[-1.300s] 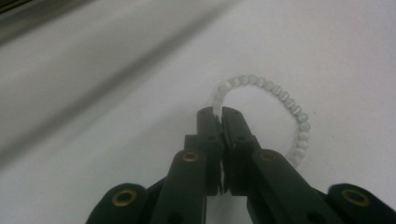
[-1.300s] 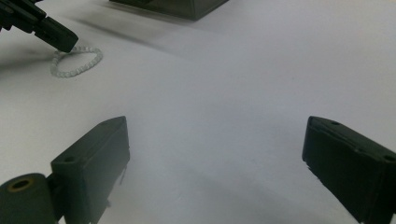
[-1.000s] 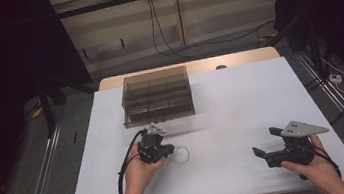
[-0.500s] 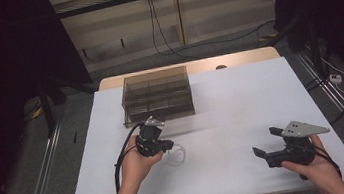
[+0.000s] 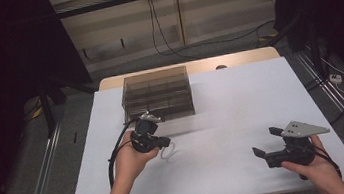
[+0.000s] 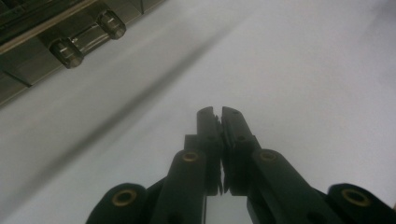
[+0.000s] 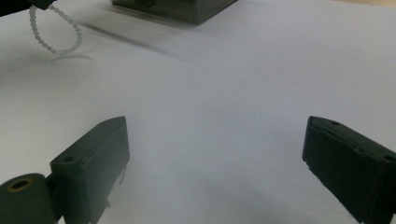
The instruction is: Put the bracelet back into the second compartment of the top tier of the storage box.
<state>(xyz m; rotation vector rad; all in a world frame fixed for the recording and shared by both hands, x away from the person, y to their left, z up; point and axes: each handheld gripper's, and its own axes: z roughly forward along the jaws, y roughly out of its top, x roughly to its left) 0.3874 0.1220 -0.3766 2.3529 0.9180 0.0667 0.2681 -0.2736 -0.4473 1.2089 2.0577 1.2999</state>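
A: Left tool (image 5: 162, 143) — state?
B: Jaws pinched together on a white bead bracelet (image 5: 167, 152); the loop is seen hanging from the tips, just above the desk (image 5: 241, 98).
A: Right tool (image 5: 266, 145)?
B: Jaws spread wide, nothing held — low over the desk's near right part, well apart from the bracelet.
A: Surroundings?
B: A smoky clear organizer box (image 5: 157, 95) is seen just beyond the left tool.

No writing to read anywhere here: no label, brand, number or sign comes through. The smoky clear box (image 5: 157, 94) at the back of the white worktop (image 5: 241, 98) carries no lettering, and the black hand-held gripper (image 6: 219, 116) shows bare jaws with brass rivets and no marking.
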